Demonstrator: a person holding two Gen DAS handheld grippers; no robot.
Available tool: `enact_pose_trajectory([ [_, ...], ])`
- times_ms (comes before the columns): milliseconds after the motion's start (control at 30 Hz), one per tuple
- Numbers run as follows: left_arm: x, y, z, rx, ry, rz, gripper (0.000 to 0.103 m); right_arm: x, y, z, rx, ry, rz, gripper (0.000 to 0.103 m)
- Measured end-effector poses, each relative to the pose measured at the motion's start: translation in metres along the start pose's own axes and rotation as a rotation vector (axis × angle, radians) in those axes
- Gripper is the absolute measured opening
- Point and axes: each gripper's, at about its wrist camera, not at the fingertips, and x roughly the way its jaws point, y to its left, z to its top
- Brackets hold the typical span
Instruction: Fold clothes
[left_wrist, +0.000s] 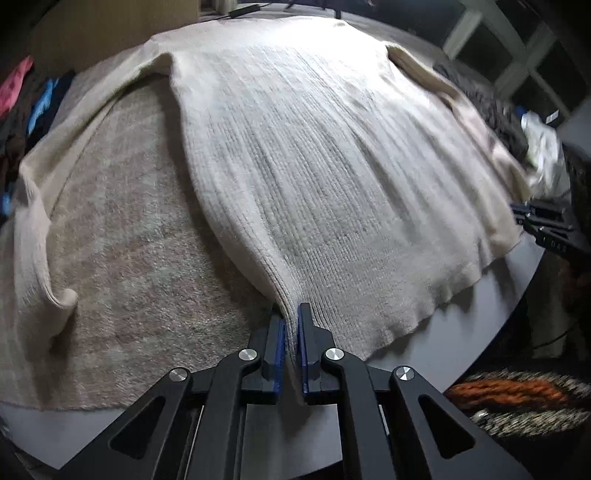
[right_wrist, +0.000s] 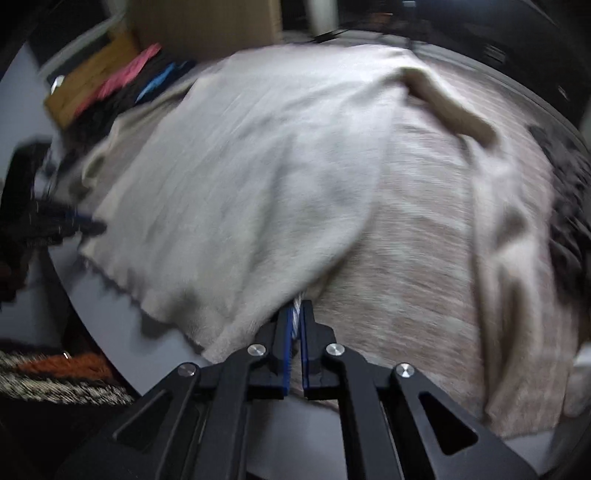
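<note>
Now, left to right across the table:

Left sleeve: it trails loose on the pinkish blanket (left_wrist: 122, 258), its cuff (left_wrist: 64, 299) curled, well apart from my grip.
Left gripper (left_wrist: 291, 332): my jaws are pressed together on the left hem corner of the cream sweater (left_wrist: 314, 166); the knit rises in a taut ridge from my fingers.
Sweater: it is spread over the blanket on the round grey table (left_wrist: 461, 332), hem toward me, collar at the far side.
Right gripper (right_wrist: 295, 325): pinching the other hem corner, a sliver of knit showing between the blue pads (right_wrist: 284, 354).
Right sleeve (right_wrist: 450, 107): it lies angled out on the blanket at the far right.
Doing it well: I judge both corners should travel level and together, so the hem stays straight and the fold lands square; the knit is stretchy, so I would lift gently, not tug.
Risk: the blanket beneath could drag along if I stay too low.
</note>
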Motion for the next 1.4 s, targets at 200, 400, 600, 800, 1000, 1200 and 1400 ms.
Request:
enact_pose_trajectory([
  [200, -0.013, 0.014, -0.002, -0.077, -0.04, -0.056, 0.005, -0.026, -0.054, -0.012, 0.329, -0.064, 0.065, 0.003],
  [400, -0.04, 0.038, -0.015, -0.106, -0.051, -0.092, 0.005, -0.051, -0.046, 0.006, 0.417, -0.138, 0.227, 0.003],
  [600, -0.057, 0.063, -0.036, -0.147, -0.065, -0.108, 0.005, -0.003, -0.063, -0.002, 0.346, 0.131, -0.071, 0.004],
  [800, -0.054, 0.053, -0.045, -0.094, -0.042, -0.124, 0.006, -0.008, -0.049, 0.028, 0.296, 0.054, 0.001, 0.011],
  [1000, -0.05, 0.049, -0.031, -0.12, -0.042, -0.146, 0.007, 0.033, -0.017, 0.051, 0.161, 0.14, 0.05, 0.025],
  [1200, -0.038, 0.035, -0.023, -0.16, -0.047, -0.152, 0.01, 0.026, -0.032, 0.055, 0.185, 0.121, 0.115, 0.005],
  [1400, -0.039, 0.043, -0.023, -0.223, -0.08, -0.157, 0.028, 0.011, -0.108, 0.048, 0.431, 0.06, 0.148, 0.005],
])
